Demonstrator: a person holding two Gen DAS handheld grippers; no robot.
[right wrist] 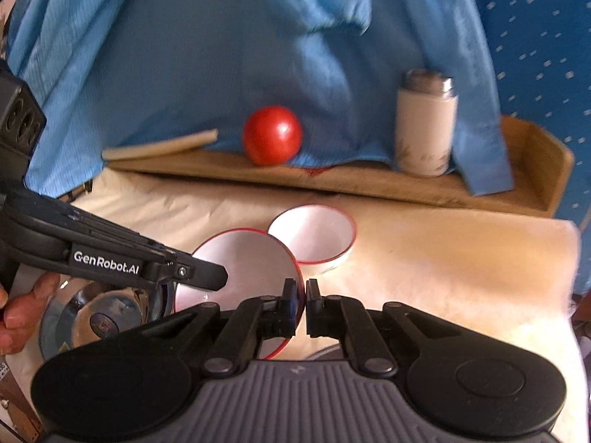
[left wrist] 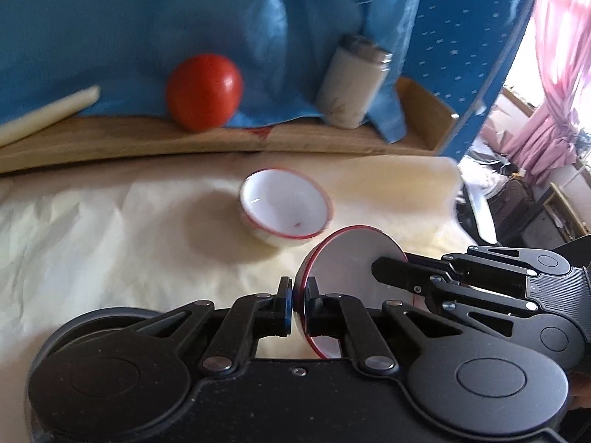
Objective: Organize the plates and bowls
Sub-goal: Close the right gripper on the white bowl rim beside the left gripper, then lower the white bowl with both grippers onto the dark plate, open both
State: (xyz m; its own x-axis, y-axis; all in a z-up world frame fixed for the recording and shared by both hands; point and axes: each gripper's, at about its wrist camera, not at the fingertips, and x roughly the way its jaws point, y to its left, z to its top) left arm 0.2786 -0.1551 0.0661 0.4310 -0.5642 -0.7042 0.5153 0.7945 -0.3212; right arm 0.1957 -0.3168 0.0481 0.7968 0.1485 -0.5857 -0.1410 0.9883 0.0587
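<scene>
Both grippers grip the same small red-rimmed plate [left wrist: 347, 265], which is held tilted above the cream paper [left wrist: 110, 229] covering the table. The left gripper [left wrist: 299, 295] has its jaws closed on the plate's near-left edge, the rim pinched thin between the two pads. The right gripper [right wrist: 302, 295] has its jaws together on the plate [right wrist: 243, 262] at its right edge; in the left wrist view its fingers [left wrist: 395, 269] reach across the plate's white face from the right. In the right wrist view the left gripper's finger [right wrist: 207, 277] (the one marked GenRobot.AI) lies over the plate from the left, with a bare hand [right wrist: 22, 306] behind it.

Just beyond the plate sits a white bowl [left wrist: 286, 212] with a red rim, upright on the paper, its near edge close to the plate's far edge. Under the plate to the near left, a shiny metal dish [right wrist: 99, 317] shows in the right wrist view.

Along the far side runs a wooden tray [left wrist: 147, 140] carrying a red tomato [left wrist: 205, 90], a pale stick [left wrist: 48, 114] at the left and a white canister [left wrist: 351, 81] with a metal lid at the right. A blue cloth [left wrist: 129, 29] hangs behind them all.
</scene>
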